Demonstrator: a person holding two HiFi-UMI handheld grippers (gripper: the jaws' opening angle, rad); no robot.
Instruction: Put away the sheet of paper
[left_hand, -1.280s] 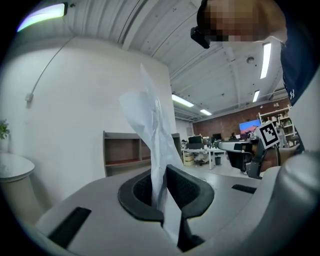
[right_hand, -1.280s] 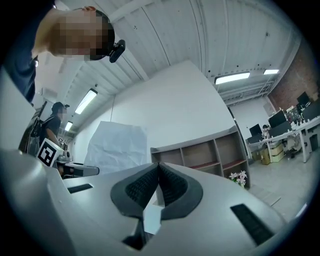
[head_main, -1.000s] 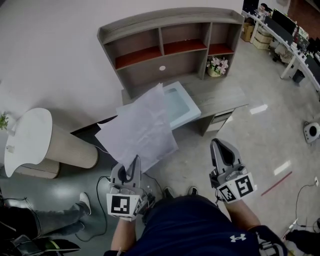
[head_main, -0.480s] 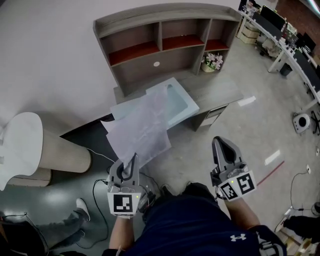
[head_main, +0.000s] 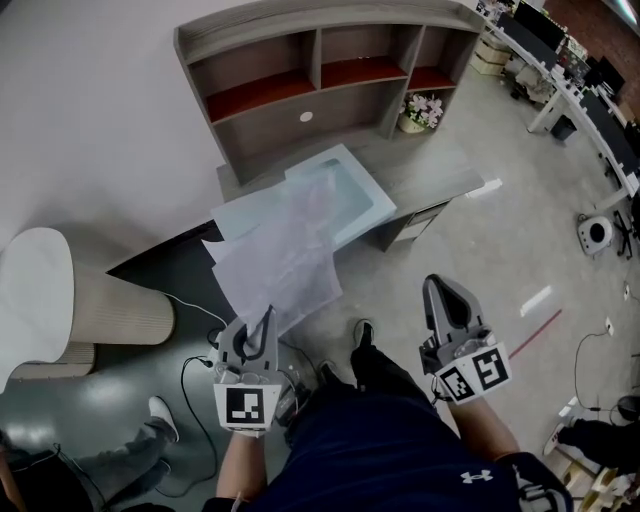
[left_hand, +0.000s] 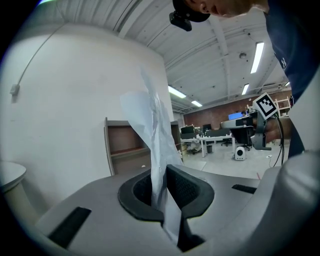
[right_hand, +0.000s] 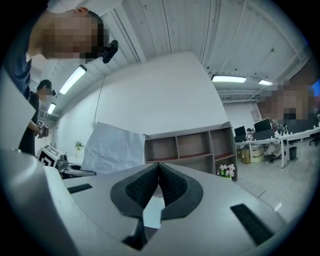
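Note:
The white, creased sheet of paper (head_main: 280, 255) hangs upright in the air, pinched at its lower corner by my left gripper (head_main: 268, 320), which is shut on it. In the left gripper view the sheet (left_hand: 155, 130) rises out from between the pads (left_hand: 186, 187). My right gripper (head_main: 441, 288) is held at the same height to the right, shut, with nothing between its jaws (right_hand: 158, 167). The right gripper view shows the sheet (right_hand: 112, 145) off to its left. A pale blue tray (head_main: 362, 190) lies on the grey desk (head_main: 440, 170) beyond the sheet's top edge.
A grey shelf unit with red boards (head_main: 310, 80) stands at the back of the desk, with a pot of flowers (head_main: 420, 108) at its right end. A round white-topped stand (head_main: 40, 300) is at the left. Cables (head_main: 195, 365) lie on the floor. Office desks (head_main: 570, 90) stand at the far right.
The desk and tray have come nearer in the head view, and the sheet's top now overlaps the tray. Both grippers keep their places and grip.

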